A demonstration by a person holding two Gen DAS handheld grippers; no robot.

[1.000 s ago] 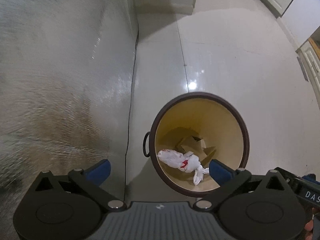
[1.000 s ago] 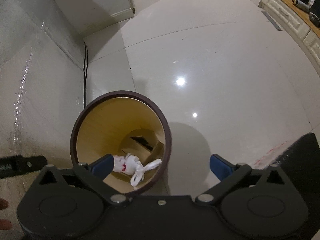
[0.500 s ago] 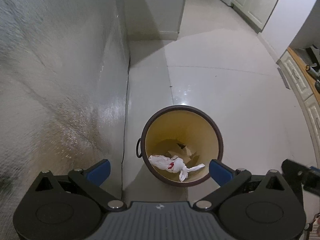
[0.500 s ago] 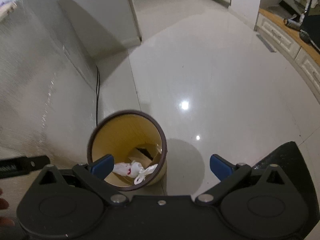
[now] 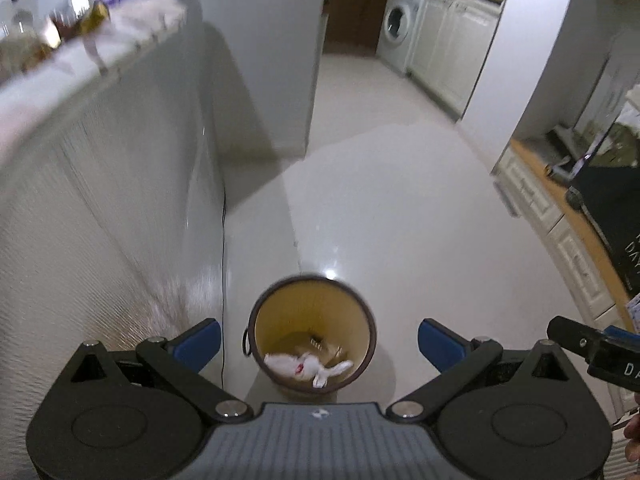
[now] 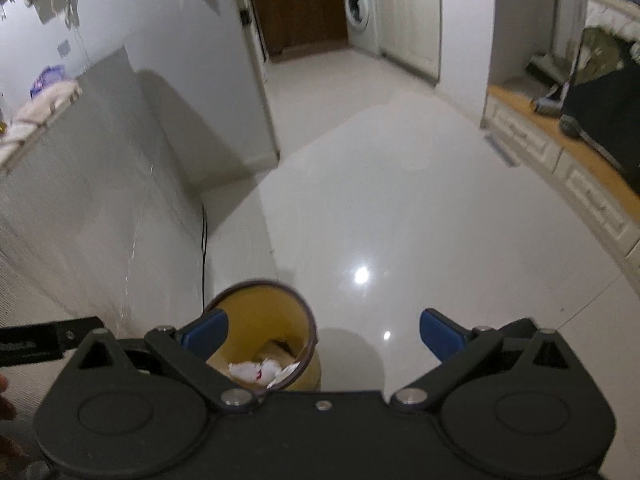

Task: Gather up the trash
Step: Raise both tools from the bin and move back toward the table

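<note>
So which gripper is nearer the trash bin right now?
Left, narrowly. The left gripper hangs centered over the bin; the right gripper sits off to its right, both well above.

floor [image 5: 400, 208]: glossy white tiles, fills frame centre | bin [image 5: 312, 336]: brown rim, yellow inside, stands on floor at lower centre, near the silvery wall at left | in bin: crumpled white tissue [image 5: 304, 368] with red mark, cardboard scrap [image 6: 276, 350] | cable [image 5: 223, 280]: thin, black, along wall foot
</note>
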